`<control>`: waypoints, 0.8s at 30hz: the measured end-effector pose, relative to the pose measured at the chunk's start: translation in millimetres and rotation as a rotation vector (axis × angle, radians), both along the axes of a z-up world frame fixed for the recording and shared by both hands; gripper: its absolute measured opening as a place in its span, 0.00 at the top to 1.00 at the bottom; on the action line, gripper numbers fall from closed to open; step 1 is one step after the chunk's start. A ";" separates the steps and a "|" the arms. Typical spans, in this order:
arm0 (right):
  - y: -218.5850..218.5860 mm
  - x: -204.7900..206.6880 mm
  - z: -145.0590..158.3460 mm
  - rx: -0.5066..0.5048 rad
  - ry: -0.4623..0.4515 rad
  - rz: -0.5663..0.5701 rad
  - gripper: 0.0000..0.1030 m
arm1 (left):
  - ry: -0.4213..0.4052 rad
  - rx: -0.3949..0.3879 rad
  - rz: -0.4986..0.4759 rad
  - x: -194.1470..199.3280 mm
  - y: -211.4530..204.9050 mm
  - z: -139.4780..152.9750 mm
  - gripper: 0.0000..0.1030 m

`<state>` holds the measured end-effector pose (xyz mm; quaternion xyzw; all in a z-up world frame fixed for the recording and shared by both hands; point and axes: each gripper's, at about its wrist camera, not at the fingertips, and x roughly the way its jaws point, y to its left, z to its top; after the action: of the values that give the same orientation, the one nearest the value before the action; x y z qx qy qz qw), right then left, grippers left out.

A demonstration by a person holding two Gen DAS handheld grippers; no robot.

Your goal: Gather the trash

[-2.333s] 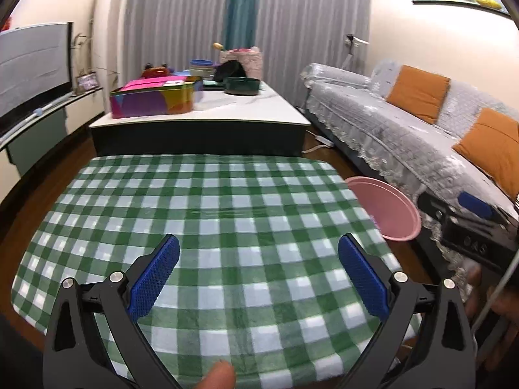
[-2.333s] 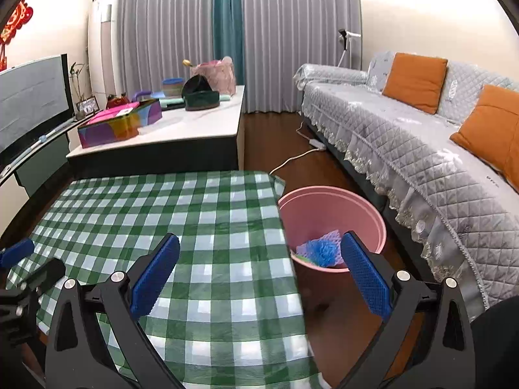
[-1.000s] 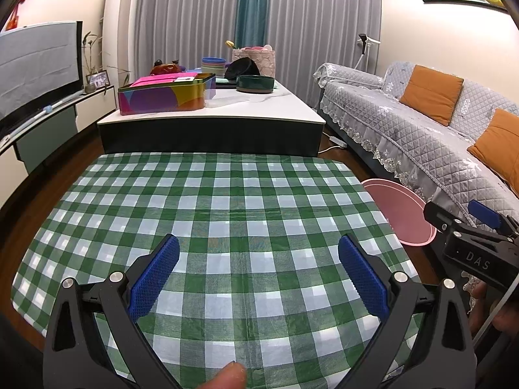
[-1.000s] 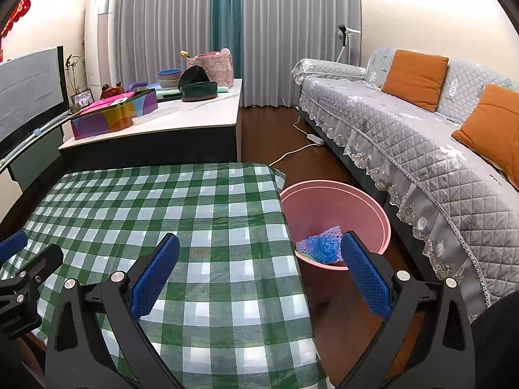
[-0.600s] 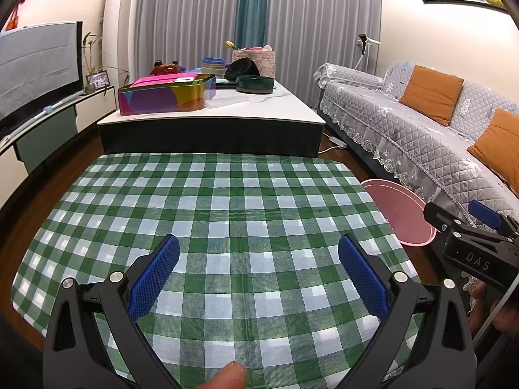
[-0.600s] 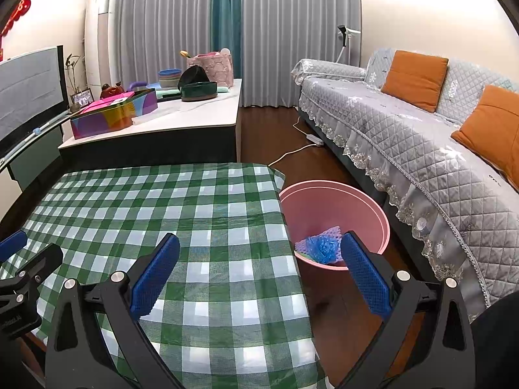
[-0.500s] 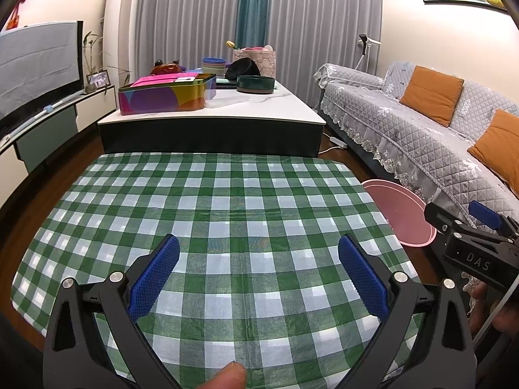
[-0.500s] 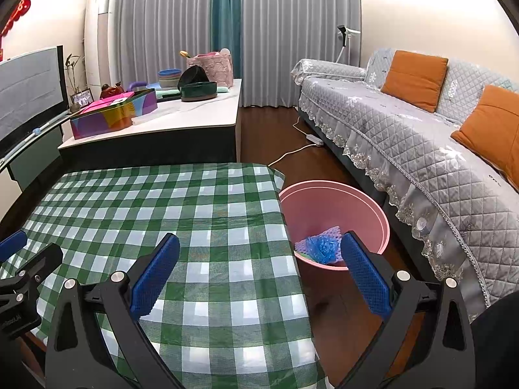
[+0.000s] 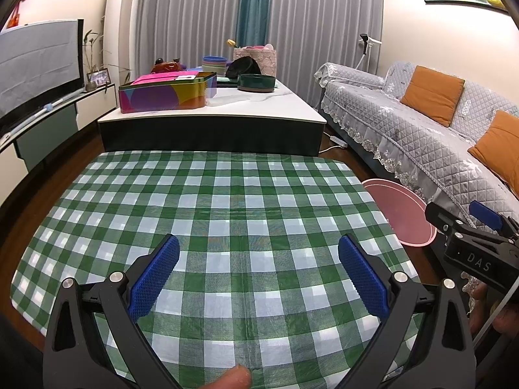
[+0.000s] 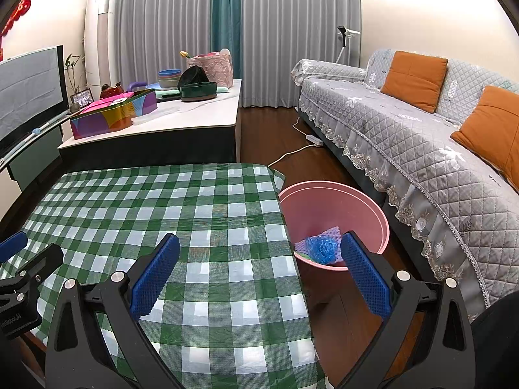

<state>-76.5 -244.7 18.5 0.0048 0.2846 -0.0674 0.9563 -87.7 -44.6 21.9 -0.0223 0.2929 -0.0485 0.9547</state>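
Pink bin [image 10: 373, 214] beside tablecloth edge [image 10: 285, 227], tongs [image 10: 259, 272] spread

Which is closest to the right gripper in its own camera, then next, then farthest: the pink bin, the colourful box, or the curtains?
From the right gripper:
1. Pink bin, on the floor just ahead, right of the table.
2. Colourful box, on the white table, ahead left.
3. Curtains, along the far wall.
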 end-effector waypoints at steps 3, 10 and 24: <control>0.2 0.0 -0.1 -0.001 0.000 0.001 0.05 | 0.001 -0.001 0.000 0.4 -0.3 0.0 0.08; -0.4 0.3 -0.6 -0.002 0.001 0.002 0.05 | -0.001 -0.007 0.012 0.3 -0.1 -3.0 0.08; -0.5 0.6 0.9 -0.001 0.003 0.003 0.05 | -0.023 -0.004 0.011 -2.8 -3.2 -1.6 0.08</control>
<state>-75.9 -245.2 19.4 0.0040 0.2859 -0.0663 0.9560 -90.5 -47.7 20.3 -0.0255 0.2817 -0.0442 0.9582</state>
